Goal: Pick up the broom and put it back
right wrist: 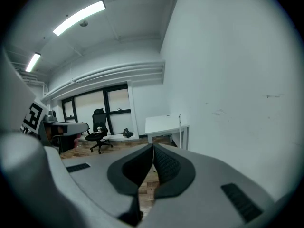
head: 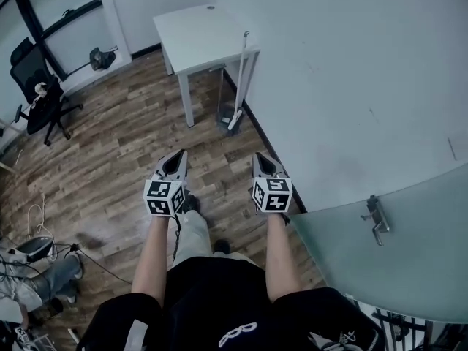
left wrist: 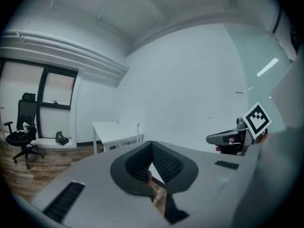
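My left gripper [head: 178, 157] and right gripper [head: 261, 158] both have their jaws pressed together, empty. The broom [head: 239, 79] stands far ahead, upright against the white table [head: 194, 31] by the right wall [head: 351, 72], perhaps beside a dustpan.

table [head: 197, 31] white | floor [head: 124, 145] brown wood-grain | chair [head: 40, 86] black | broom [head: 240, 79] white
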The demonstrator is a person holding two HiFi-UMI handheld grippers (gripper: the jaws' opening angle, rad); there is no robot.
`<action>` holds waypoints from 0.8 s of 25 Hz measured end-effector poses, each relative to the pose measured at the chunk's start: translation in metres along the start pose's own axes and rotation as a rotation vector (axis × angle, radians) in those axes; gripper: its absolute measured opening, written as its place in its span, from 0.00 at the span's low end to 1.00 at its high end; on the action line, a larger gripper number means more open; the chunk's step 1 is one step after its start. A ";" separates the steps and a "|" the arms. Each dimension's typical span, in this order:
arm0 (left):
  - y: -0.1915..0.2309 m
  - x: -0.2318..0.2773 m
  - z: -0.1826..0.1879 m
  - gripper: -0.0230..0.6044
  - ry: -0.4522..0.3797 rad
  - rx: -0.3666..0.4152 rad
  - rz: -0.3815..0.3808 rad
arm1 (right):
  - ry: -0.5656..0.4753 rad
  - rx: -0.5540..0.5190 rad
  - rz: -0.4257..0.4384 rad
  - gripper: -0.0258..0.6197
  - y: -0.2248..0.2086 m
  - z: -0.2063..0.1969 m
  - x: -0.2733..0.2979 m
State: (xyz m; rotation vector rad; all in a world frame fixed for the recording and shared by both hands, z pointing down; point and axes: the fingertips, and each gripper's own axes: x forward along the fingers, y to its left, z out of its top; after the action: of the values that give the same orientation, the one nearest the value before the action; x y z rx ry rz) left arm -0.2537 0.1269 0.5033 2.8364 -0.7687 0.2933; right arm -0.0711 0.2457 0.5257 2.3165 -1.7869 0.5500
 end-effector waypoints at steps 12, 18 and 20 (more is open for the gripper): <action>0.056 0.104 0.030 0.05 0.006 0.009 -0.098 | 0.011 0.023 -0.077 0.08 -0.023 0.034 0.094; 0.085 0.136 0.043 0.05 0.012 -0.014 -0.136 | 0.008 0.049 -0.107 0.08 -0.030 0.050 0.133; 0.094 0.146 0.048 0.05 0.016 -0.013 -0.149 | 0.007 0.053 -0.116 0.08 -0.029 0.056 0.144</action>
State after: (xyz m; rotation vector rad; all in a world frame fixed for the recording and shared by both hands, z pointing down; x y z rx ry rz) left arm -0.1717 -0.0336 0.5039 2.8559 -0.5505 0.2871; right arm -0.0012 0.1048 0.5321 2.4315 -1.6411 0.5923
